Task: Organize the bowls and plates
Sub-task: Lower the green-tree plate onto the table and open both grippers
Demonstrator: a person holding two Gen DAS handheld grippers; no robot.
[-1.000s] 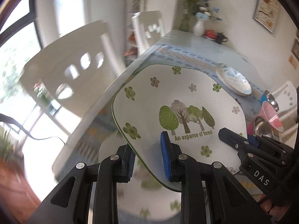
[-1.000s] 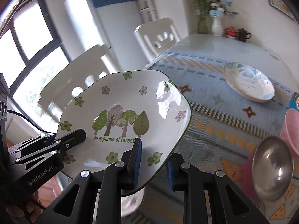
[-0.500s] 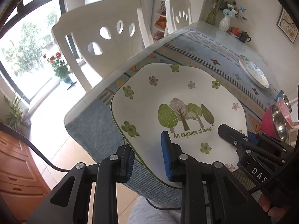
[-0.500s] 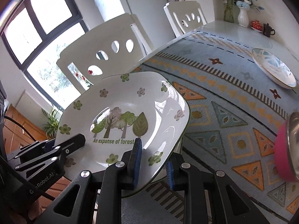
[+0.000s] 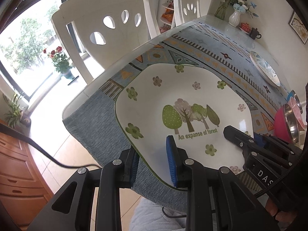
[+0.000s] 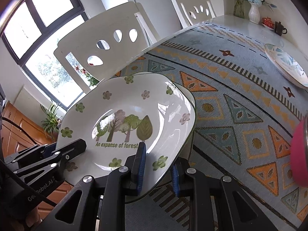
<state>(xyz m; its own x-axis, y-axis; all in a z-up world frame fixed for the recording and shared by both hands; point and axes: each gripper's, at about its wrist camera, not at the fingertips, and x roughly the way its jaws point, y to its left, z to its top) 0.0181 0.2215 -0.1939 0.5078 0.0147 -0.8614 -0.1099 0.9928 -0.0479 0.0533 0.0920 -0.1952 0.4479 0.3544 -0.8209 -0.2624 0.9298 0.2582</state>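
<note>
A white plate with green trees, flowers and the words "An expanse of forest" (image 5: pixel 184 104) is held over the near corner of the table. My left gripper (image 5: pixel 152 162) is shut on its near-left rim. My right gripper (image 6: pixel 157 166) is shut on its near-right rim; the plate also shows in the right wrist view (image 6: pixel 125 119). Each gripper shows in the other's view, the right gripper (image 5: pixel 250 144) and the left gripper (image 6: pixel 57 154). A blue-patterned plate (image 5: pixel 264 67) lies further along the table, also in the right wrist view (image 6: pixel 284 63).
The table has a blue patterned cloth (image 6: pixel 231 100). A pink bowl with a steel bowl in it (image 5: pixel 286 123) stands at the right. Two white chairs (image 5: pixel 107 30) stand along the table's left side. A vase and teapot (image 5: pixel 236 17) stand at the far end.
Both grippers have carried the plate down and back toward the table's near corner. The grips on the plate have not changed.
</note>
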